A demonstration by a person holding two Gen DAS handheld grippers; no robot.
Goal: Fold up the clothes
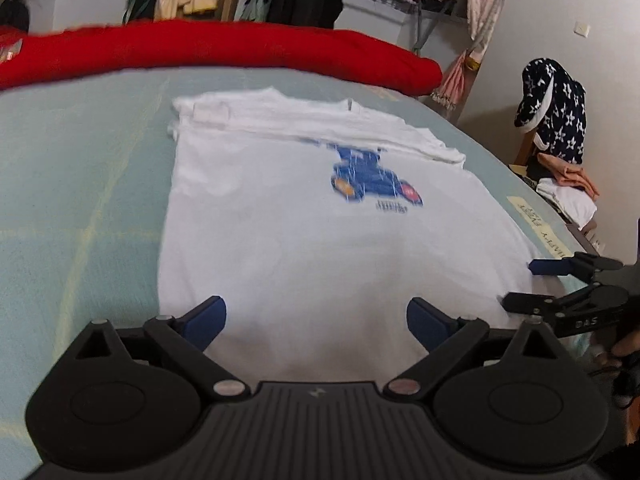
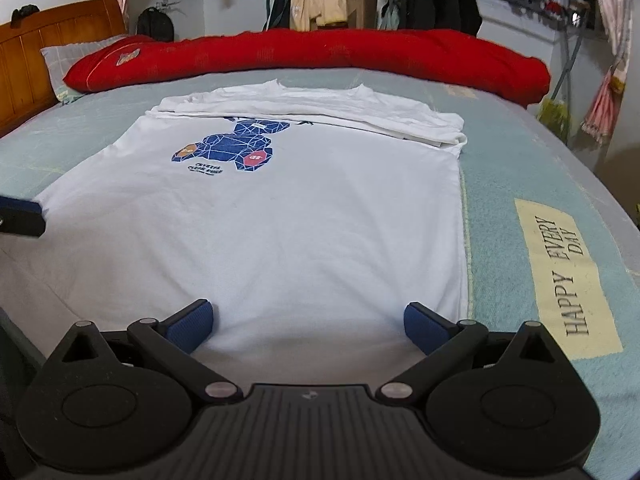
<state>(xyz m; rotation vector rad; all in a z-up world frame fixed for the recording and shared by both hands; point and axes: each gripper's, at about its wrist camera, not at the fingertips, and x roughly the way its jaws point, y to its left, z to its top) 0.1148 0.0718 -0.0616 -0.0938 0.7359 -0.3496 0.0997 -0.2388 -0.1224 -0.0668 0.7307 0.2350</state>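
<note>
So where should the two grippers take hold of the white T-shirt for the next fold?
Probably at the near hem of the white T-shirt, one corner each, coming in low from the near edge of the bed. The shirt lies flat, its far end already folded over, so the hem is the free edge. The left gripper and right gripper both hover there, jaws open.

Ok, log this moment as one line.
white T-shirt flat on bed, top part folded | left gripper open, near hem | right gripper open, near hem
</note>
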